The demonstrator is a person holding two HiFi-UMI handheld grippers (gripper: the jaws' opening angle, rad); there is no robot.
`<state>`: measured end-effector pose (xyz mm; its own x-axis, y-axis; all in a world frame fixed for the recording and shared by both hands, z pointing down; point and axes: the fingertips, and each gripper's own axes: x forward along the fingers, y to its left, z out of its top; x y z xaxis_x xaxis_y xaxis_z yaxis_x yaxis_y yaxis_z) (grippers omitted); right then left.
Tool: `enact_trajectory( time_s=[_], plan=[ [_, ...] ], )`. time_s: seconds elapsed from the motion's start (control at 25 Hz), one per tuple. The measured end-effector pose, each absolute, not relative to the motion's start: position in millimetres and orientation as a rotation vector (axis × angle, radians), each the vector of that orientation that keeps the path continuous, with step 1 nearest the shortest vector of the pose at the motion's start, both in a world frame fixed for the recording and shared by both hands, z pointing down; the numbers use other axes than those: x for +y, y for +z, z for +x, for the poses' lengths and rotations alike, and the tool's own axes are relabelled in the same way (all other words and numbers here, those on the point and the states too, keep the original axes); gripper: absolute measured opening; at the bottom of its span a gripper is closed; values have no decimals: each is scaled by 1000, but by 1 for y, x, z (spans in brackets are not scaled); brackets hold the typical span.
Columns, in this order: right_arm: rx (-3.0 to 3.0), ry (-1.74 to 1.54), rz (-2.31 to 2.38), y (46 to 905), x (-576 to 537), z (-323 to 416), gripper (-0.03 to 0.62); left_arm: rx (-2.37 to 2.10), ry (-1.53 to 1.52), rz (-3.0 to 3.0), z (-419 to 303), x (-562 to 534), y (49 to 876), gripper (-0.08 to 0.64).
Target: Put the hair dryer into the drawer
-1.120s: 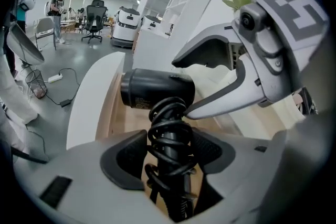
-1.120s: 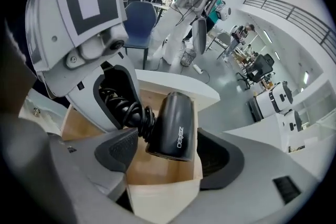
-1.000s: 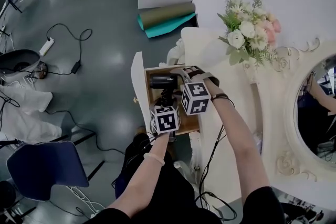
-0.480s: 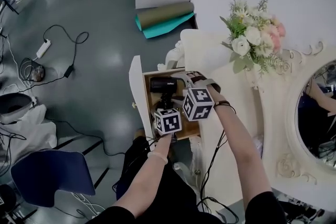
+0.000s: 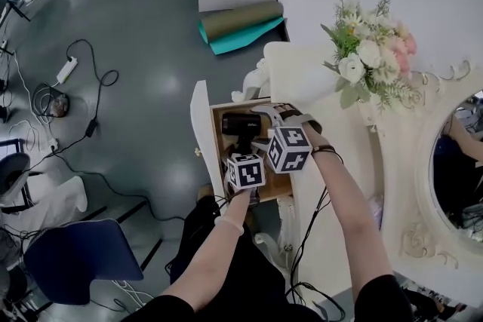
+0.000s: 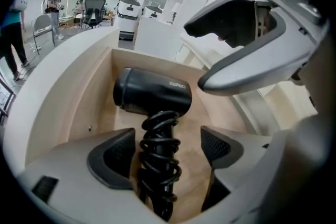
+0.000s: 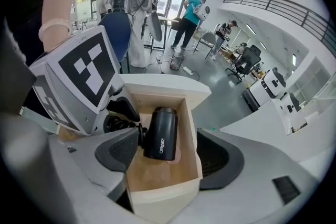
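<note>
The left tool [image 6: 167, 152] is opening its jaws, pads clear of the hair dryer [image 6: 152, 94] lying inside the open drawer [image 6: 94, 92], while the right tool [image 7: 170, 153] hovers with jaws apart and empty; placement appears done.

Black hair dryer [image 5: 238, 124] in open drawer [image 5: 201, 128], white vanity [image 5: 302, 79], flower bouquet [image 5: 370, 56], round mirror [image 5: 456, 170]
</note>
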<state>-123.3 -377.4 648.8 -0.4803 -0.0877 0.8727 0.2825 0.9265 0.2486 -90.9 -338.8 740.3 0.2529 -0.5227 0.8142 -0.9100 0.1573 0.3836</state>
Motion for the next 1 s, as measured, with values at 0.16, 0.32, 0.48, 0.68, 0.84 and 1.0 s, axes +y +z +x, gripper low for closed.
enact_trajectory(
  time_s=[0.16,0.32,0.48,0.68,0.84,1.0],
  plan=[
    [-2062,-407,-104,640,-384,-128,365,-1323,446,1525,-85,-336,729,440],
    [-2092,-370,-71,631,-386,-127,365,-1296,397,1563,-81,-331,712,440],
    [-2105,-351,-36,627,-384,-123,365,-1277,367,1639,-78,-331,690,440],
    [-2153,-339,42,613,-383,-119,365,-1300,340,1681,-84,-330,667,426],
    [-2198,-276,119,600,-377,-112,365,-1331,323,1711,-88,-326,652,371],
    [-2255,-213,216,585,-370,-107,365,-1370,321,1761,-92,-321,634,325]
  ],
)
